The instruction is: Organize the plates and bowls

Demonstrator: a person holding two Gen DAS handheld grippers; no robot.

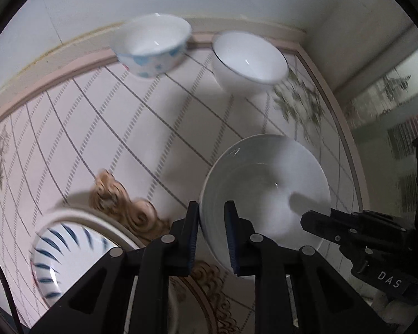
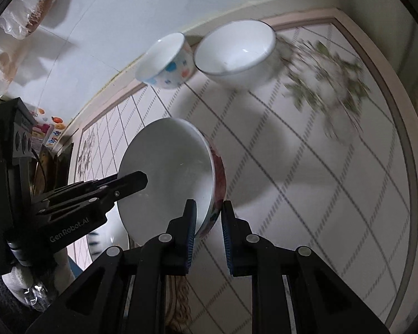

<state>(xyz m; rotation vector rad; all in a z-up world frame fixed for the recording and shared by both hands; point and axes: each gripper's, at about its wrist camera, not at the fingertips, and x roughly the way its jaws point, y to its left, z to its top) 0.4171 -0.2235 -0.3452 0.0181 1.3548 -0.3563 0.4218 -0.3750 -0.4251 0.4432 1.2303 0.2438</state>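
Together we pinch the white bowl by opposite rim walls, left hand-held gripper and right hand-held gripper; it seems glazed, slippery and fragile.

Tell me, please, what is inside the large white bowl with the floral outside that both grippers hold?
The large white bowl looks empty; only bare glaze and a gripper's shadow show. The near wall's lower part is hidden behind the gripper fingers.

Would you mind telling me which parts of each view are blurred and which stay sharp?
Left wrist view: the blue-striped plate and blue-spotted white bowl smear, while the left gripper stays crisp. Right wrist view: the green leaf print streaks; the right gripper stays sharp.
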